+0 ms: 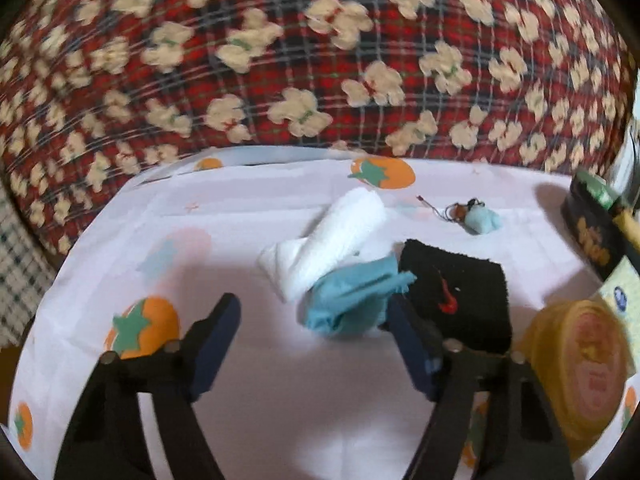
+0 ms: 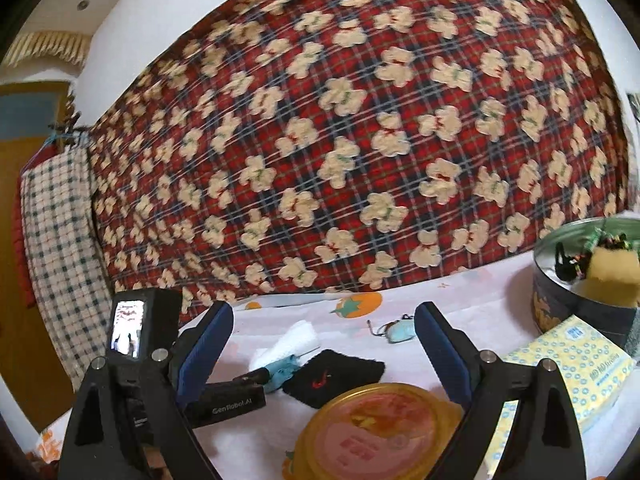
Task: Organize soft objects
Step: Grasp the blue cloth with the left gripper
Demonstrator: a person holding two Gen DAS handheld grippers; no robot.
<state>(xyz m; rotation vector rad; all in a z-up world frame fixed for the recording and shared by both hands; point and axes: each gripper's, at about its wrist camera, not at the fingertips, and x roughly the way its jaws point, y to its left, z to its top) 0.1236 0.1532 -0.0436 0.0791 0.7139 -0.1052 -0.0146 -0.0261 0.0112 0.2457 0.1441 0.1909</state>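
Right wrist view: round tin [image 2: 576,300] holds yellow sponge [image 2: 612,272], dark clips; both grippers' jaws wide apart, holding nothing

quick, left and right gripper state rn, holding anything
Left gripper: open, holding nothing, the blue cloth lies between its fingertips.
Right gripper: open, holding nothing.

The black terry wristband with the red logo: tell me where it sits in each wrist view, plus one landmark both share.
Left wrist view: the black terry wristband with the red logo lies right of centre, by the crumpled blue cloth.
Right wrist view: the wristband lies low at centre, behind the round yellow lid.
Shared landmark: the round yellow lid.
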